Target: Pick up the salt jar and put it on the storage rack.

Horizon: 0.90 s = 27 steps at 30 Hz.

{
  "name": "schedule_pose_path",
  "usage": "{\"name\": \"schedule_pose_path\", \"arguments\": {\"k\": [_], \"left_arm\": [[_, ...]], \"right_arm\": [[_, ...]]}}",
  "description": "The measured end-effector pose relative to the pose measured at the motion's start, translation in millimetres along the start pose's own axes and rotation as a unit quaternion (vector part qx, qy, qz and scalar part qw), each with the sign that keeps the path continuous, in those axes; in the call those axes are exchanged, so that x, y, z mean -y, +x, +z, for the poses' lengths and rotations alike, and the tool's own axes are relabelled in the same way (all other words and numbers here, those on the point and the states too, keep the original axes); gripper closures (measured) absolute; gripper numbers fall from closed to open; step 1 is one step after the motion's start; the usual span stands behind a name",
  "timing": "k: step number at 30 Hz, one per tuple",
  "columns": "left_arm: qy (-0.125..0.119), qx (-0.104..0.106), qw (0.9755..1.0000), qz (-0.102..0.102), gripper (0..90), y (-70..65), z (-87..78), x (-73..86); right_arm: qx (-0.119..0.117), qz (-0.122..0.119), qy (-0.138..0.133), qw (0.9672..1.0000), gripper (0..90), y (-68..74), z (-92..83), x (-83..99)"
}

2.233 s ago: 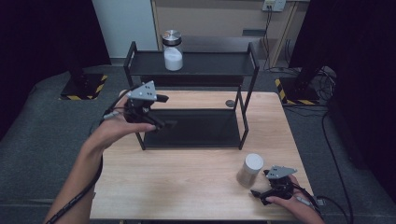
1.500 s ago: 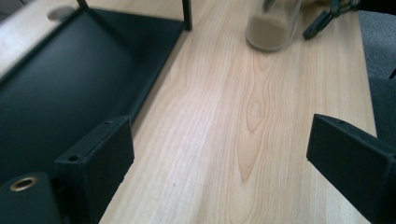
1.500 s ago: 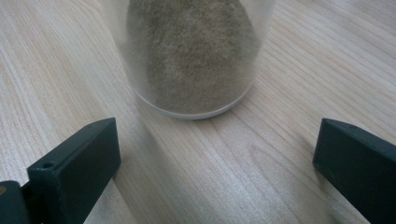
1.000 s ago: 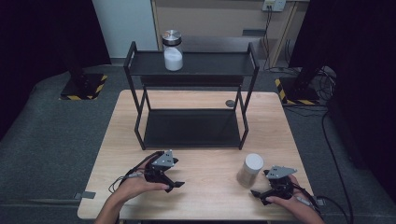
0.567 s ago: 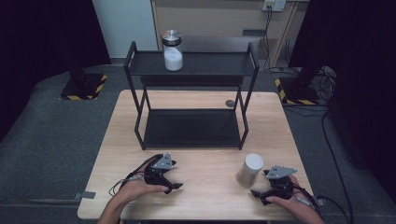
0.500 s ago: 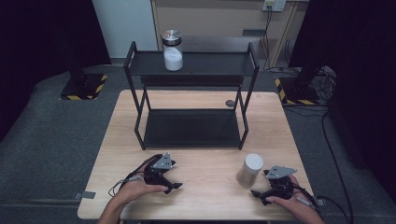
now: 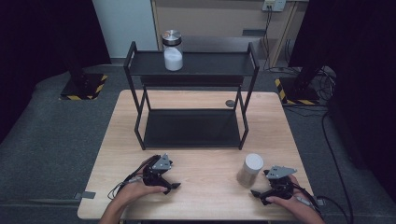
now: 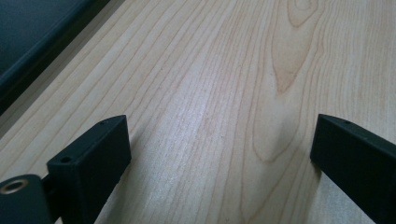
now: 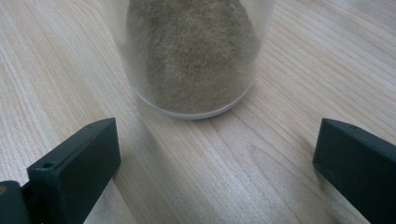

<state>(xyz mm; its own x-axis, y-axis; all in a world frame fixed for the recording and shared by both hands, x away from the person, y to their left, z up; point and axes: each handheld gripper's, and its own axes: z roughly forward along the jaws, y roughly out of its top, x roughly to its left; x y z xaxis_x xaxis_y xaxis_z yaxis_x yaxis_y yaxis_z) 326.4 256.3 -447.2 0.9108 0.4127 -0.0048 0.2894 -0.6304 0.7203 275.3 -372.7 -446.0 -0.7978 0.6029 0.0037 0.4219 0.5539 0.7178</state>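
A clear jar [image 7: 251,170] with a white lid and brownish powder stands on the wooden table [image 7: 205,158] at the front right. My right gripper [image 7: 258,196] rests just right of it, open; in the right gripper view the jar [image 9: 196,51] stands a little ahead of the wide-apart jaws of the right gripper [image 9: 217,158], untouched. My left gripper [image 7: 169,185] lies at the front left, open, and the left gripper [image 8: 219,154] has bare wood between its jaws. A second jar [image 7: 173,50], silver-lidded with white powder, stands on the top shelf of a black rack [image 7: 243,65].
The rack's lower shelf [image 7: 191,128] is a dark panel on the table's middle. A small dark round disc [image 7: 229,103] lies behind the rack's right leg. Grey floor and hazard-striped stand bases surround the table.
The left gripper has come down from the rack's left front post to the table's front left and has rested there for the last second. The right gripper and both jars have not moved.
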Motion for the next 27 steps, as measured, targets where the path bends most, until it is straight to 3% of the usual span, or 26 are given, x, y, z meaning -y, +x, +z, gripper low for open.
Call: {"name": "schedule_pose_path", "arguments": {"k": [27], "left_arm": [[0.003,-0.014,0.9998,-0.017,1.0,-7.1,-0.4,-0.1]], "right_arm": [[-0.001,-0.001,0.0,1.0,1.6,-0.6,-0.1,0.0]]}}
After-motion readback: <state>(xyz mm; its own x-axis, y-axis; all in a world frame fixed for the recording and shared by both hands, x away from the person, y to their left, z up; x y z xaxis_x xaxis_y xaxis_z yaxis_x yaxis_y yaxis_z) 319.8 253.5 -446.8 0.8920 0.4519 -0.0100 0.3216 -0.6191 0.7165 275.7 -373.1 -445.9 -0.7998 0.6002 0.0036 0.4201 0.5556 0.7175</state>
